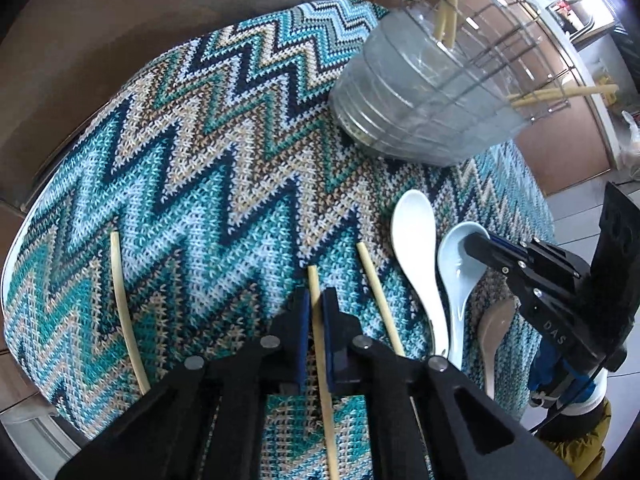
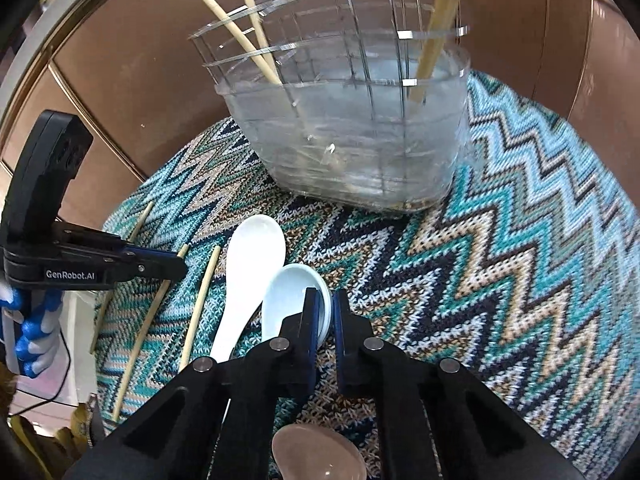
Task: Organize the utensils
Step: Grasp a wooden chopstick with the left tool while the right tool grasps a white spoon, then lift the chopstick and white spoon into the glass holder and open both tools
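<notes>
My left gripper [image 1: 316, 300] is shut on a chopstick [image 1: 320, 356] lying on the zigzag cloth [image 1: 200, 184]. Two more chopsticks lie beside it, one to the left [image 1: 124, 312] and one to the right [image 1: 380, 300]. My right gripper [image 2: 325, 312] is shut on the rim of a pale blue spoon [image 2: 288, 300], which also shows in the left wrist view [image 1: 460, 268]. A white spoon [image 2: 248, 276] lies next to it. A clear plastic holder [image 2: 352, 136] stands behind, with several chopsticks [image 2: 240, 40] in it.
A pinkish-beige spoon [image 2: 316, 456] lies under my right gripper near the cloth's front edge. Brown cabinet panels [image 2: 120, 92] stand behind the table. The right side of the cloth [image 2: 520, 260] is bare. A tiled floor [image 1: 576, 216] lies beyond the table edge.
</notes>
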`<state>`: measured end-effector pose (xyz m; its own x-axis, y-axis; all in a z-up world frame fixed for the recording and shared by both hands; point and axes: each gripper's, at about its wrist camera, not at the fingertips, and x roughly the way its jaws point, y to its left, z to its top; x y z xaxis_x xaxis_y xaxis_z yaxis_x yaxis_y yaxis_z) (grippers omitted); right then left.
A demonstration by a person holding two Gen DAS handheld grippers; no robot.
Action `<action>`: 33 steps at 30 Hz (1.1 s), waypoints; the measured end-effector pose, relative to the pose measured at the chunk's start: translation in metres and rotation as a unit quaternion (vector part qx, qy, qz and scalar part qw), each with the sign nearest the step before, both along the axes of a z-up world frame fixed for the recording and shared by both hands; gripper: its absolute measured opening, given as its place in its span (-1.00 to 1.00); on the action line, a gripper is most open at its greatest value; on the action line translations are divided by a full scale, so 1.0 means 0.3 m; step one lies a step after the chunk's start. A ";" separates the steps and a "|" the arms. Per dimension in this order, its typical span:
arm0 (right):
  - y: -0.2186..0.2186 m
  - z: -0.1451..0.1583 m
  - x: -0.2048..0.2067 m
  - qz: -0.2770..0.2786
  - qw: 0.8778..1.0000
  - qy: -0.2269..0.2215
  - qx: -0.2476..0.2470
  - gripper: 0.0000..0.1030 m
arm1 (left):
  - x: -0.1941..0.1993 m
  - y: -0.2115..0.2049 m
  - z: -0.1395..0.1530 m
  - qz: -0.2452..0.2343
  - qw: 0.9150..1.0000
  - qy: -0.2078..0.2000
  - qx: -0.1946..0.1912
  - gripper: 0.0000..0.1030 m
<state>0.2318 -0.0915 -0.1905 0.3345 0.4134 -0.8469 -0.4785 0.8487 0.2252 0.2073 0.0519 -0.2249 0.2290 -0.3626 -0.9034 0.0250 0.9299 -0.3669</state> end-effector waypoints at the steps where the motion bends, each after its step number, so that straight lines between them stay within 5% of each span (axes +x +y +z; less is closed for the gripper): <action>1: 0.004 0.009 -0.011 -0.001 1.000 -0.008 -0.004 -0.88 | -0.007 0.005 0.008 0.000 1.000 -0.007 -0.003 -0.90; 14: 0.009 0.177 -0.179 -0.016 0.994 -0.095 -0.041 -0.88 | -0.120 0.114 0.239 0.007 0.991 -0.129 -0.029 -0.91; 33: -0.042 0.368 -0.378 -0.042 0.986 -0.156 -0.053 -0.88 | -0.297 0.121 0.455 0.021 0.977 -0.208 -0.034 -0.91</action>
